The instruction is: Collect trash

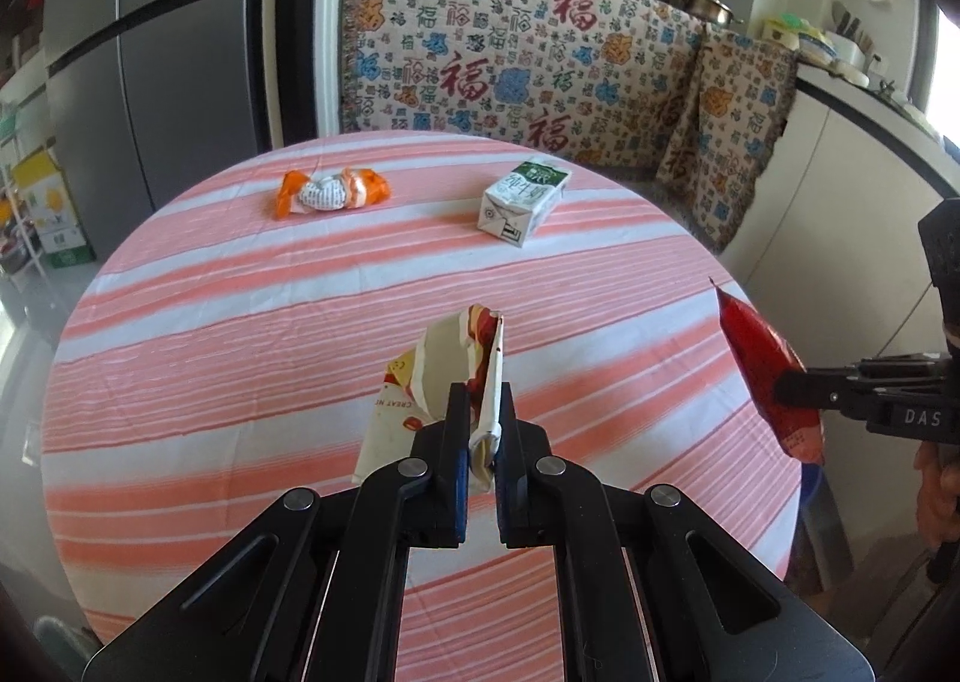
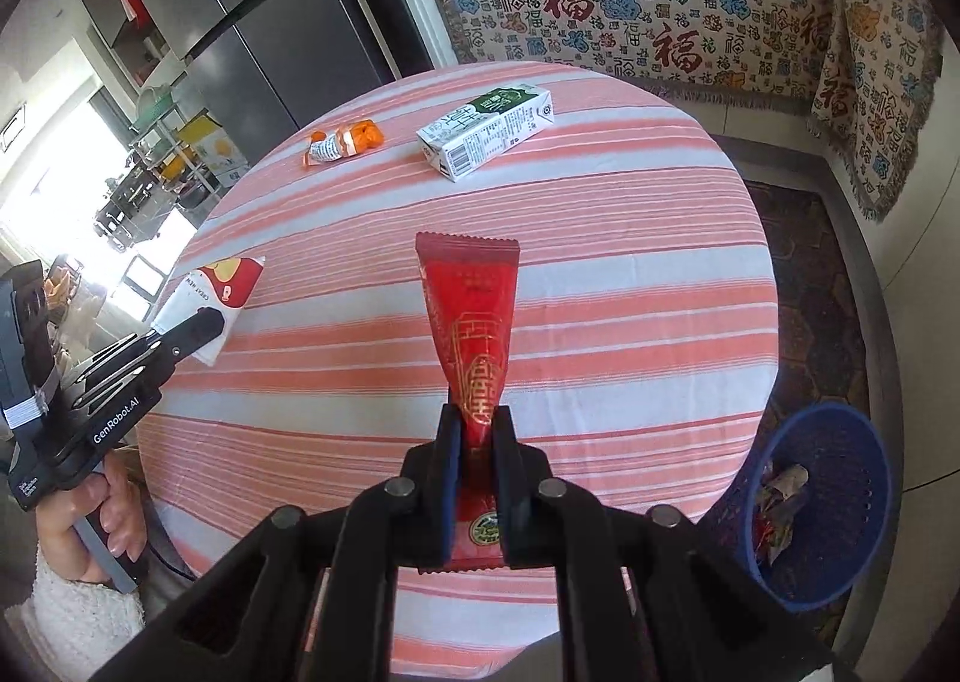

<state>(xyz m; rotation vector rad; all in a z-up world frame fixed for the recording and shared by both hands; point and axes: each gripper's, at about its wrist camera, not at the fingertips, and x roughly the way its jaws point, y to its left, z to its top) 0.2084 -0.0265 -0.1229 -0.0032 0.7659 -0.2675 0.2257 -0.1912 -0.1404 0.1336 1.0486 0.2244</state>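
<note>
Glossy red wrapper [image 2: 474,334] (gold-printed) and crumpled white wrapper [image 1: 444,376], each pinched between fingers.

Black tongs [image 2: 477,442], fuzzy white sleeve [image 2: 84,622]

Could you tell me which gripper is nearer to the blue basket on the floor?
Right. The right gripper is beside the blue basket; the left gripper is at the table's opposite side.

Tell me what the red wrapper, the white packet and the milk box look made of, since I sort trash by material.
Red wrapper: glossy plastic or foil film, probably; crimped end, sheen.
White packet: thin matte paper or film, unclear which; it creases and folds sharply.
Milk box: coated printed paperboard; stiff flat faces, folded seams.
</note>
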